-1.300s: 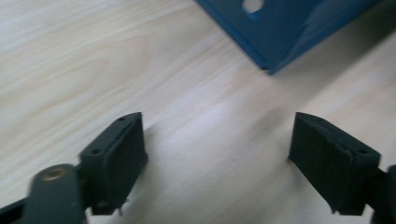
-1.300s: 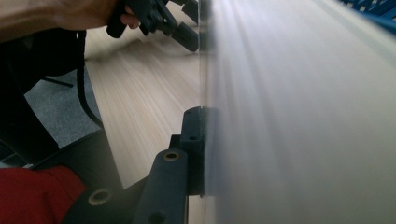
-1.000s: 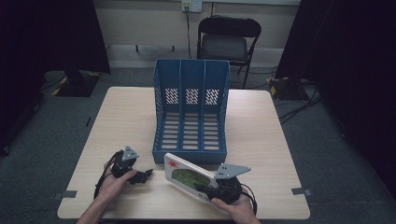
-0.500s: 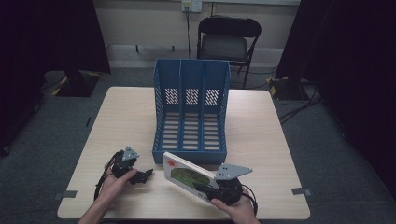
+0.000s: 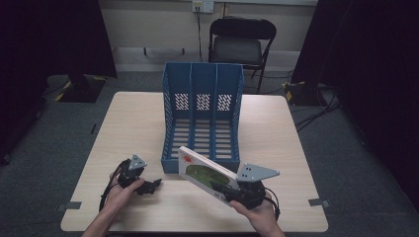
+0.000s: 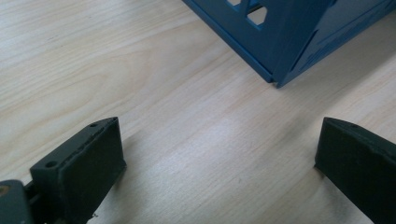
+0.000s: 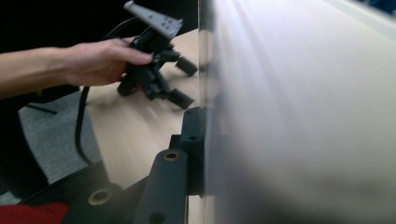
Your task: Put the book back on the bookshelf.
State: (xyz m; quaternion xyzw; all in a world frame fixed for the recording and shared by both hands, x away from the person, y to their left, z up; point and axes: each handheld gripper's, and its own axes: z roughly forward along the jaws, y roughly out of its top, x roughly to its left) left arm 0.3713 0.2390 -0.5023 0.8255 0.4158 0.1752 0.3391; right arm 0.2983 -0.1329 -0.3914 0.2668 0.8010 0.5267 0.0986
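Evidently the book [image 5: 205,174], a flat white one with a green and red cover, is being carried toward the blue file rack [image 5: 202,116]: it hangs tilted above the near right part of the table [image 5: 133,118], its far corner just at the rack's open near edge. The right gripper [image 5: 232,190] has its jaws clamped on the book's near lower edge, probably so that the free end can lead into a slot. The left gripper [image 5: 148,186] rests low on the near left of the table, jaws wide apart with bare wood between them, likely waiting to steady the rack. Against the earlier frames, the book has crept slightly left and farther; the left gripper looks unmoved.
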